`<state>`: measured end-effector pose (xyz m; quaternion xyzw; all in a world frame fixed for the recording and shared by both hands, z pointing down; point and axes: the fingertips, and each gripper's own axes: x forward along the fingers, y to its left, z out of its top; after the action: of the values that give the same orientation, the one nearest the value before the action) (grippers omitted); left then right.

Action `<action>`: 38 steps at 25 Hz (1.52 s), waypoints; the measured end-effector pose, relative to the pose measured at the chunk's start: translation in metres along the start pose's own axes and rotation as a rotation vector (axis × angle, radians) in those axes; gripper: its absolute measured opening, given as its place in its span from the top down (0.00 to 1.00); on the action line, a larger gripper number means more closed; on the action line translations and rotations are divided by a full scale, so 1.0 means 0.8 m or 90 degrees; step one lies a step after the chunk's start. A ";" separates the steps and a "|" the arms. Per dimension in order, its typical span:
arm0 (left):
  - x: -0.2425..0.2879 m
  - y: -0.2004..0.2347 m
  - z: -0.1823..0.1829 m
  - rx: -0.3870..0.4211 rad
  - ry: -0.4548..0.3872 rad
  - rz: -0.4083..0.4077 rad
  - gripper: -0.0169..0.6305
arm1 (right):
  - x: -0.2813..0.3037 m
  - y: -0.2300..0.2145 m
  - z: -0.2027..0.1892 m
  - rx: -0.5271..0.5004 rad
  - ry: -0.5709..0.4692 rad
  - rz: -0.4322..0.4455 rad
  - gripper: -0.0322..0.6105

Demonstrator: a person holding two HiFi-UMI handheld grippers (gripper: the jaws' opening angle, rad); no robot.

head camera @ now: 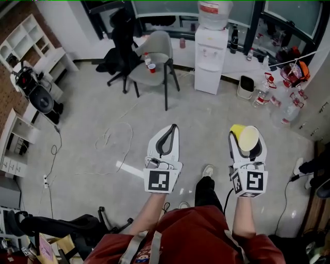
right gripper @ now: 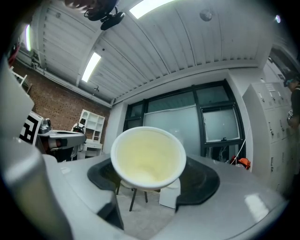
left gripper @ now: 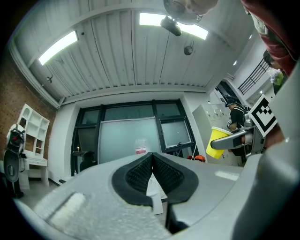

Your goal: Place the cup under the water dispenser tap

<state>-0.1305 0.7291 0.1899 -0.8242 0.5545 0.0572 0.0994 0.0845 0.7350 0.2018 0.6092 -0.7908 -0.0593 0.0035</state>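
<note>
You find no legible words or numbers here, red label on the dispenser bottle [head camera: 213,10] upper centre too blurred, cube markers [head camera: 158,181] bear patterns only.

Bare floor [head camera: 206,116] lies open up to the water dispenser [head camera: 211,62]. A chair [head camera: 159,46] stands just left of it, with a bin [head camera: 246,85] and seemingly bottles [head camera: 263,96] to its right.

2 grippers [head camera: 174,127] [head camera: 246,142], 1 cup [head camera: 249,136], 1 water disp [head camera: 211,56], 2 chairs [head camera: 154,54] [head camera: 121,37]
</note>
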 end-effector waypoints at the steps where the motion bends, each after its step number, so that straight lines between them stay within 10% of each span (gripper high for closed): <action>1: 0.011 0.001 -0.005 0.003 0.003 0.001 0.98 | 0.011 -0.006 -0.005 0.005 0.002 0.001 0.44; 27: 0.445 -0.016 -0.121 0.000 0.048 0.019 0.98 | 0.356 -0.267 -0.096 0.031 0.042 0.032 0.44; 38: 0.539 0.018 -0.172 -0.011 0.049 0.012 0.98 | 0.455 -0.293 -0.142 0.039 0.060 0.028 0.44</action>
<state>0.0176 0.3031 0.2342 -0.8213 0.5652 0.0315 0.0704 0.2251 0.3151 0.2677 0.5936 -0.8044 -0.0061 0.0233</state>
